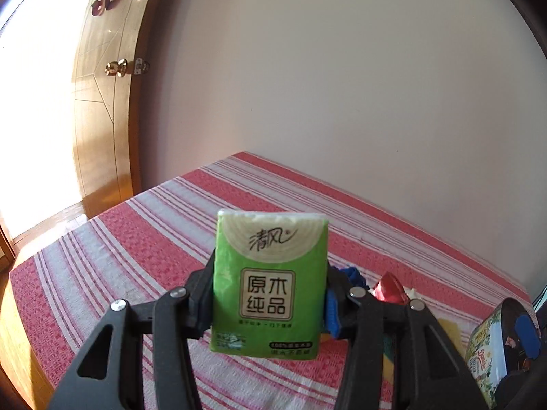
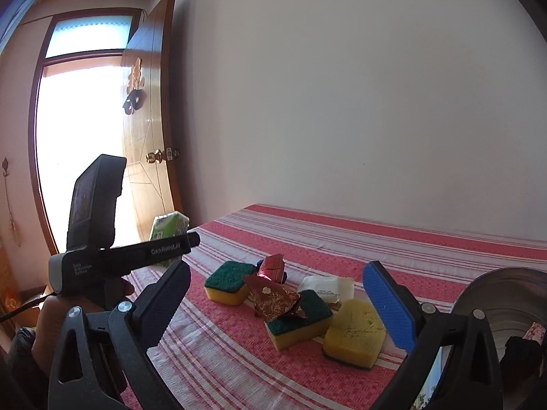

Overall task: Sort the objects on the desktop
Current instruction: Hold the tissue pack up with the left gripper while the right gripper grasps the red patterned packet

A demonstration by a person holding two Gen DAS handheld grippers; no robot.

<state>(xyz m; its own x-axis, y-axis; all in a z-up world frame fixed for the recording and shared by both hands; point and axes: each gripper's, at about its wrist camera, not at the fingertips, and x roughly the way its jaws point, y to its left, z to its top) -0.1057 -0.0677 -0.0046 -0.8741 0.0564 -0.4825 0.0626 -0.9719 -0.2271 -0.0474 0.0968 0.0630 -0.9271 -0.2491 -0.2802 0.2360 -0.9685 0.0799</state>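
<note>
Tissues, a green pack, are seen clamped upright between the pads of the left gripper in the left wrist view, lifted clear of the striped cloth. A red wrapper shows at 3 o'clock of the pack, and a printed tin lies at 4 o'clock, at the frame's edge.

In the right wrist view, the right gripper is held with its jaws wide apart and nothing between them. The pile is seen ahead of it: 3 sponges, 2 red wrappers and a white sachet. The left gripper is seen at 9 o'clock, with the pack raised above the cloth. A metal tin sits at 3 o'clock.

The step in hand is judged to be the carrying of the pack to its place. Where that place lies cannot be told; a steady carry and a release over it are called for next.
</note>
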